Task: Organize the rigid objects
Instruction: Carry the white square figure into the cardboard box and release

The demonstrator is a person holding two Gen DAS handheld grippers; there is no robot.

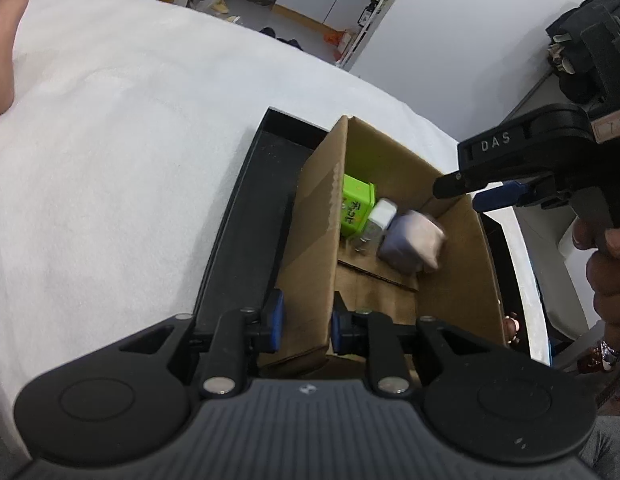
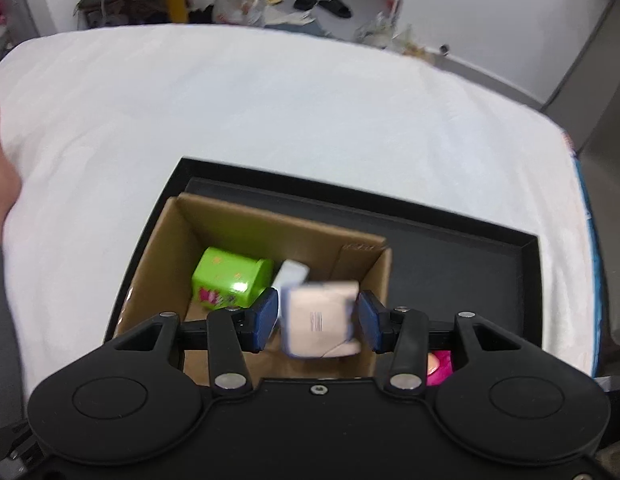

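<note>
The right gripper [image 2: 317, 322] stands spread over the cardboard box [image 1: 322, 216], and a pale blurred box [image 2: 320, 322] sits in the gap between its blue pads, touching neither as far as the motion blur lets one tell; it looks to be dropping free into the cardboard box. The left gripper [image 1: 306, 320] pinches the near left wall of that cardboard box, one pad outside and one inside. Inside lie a green tin [image 2: 230, 280] at the far left and a small white block [image 2: 291, 274] just beside it. The risk, as I judge it, is that the pale box lands on the white block or the tin, tips and comes to rest crooked, or knocks the tin over. If the left gripper slackens its pinch, the light cardboard could shift in the black tray [image 2: 490, 256] it stands in. The spread pads of the right gripper are close to the right wall and could catch it on the way out. A pink thing [image 2: 440, 364] shows in the tray near the right gripper, mostly hidden. The tray rests on a bed covered with a white sheet [image 2: 270, 112], soft enough to let the tray rock. A bare foot [image 1: 6, 4] lies at the far left of the bed. Beyond is a cluttered room with slippers [image 2: 322, 2] and bags on the floor and white walls.
</note>
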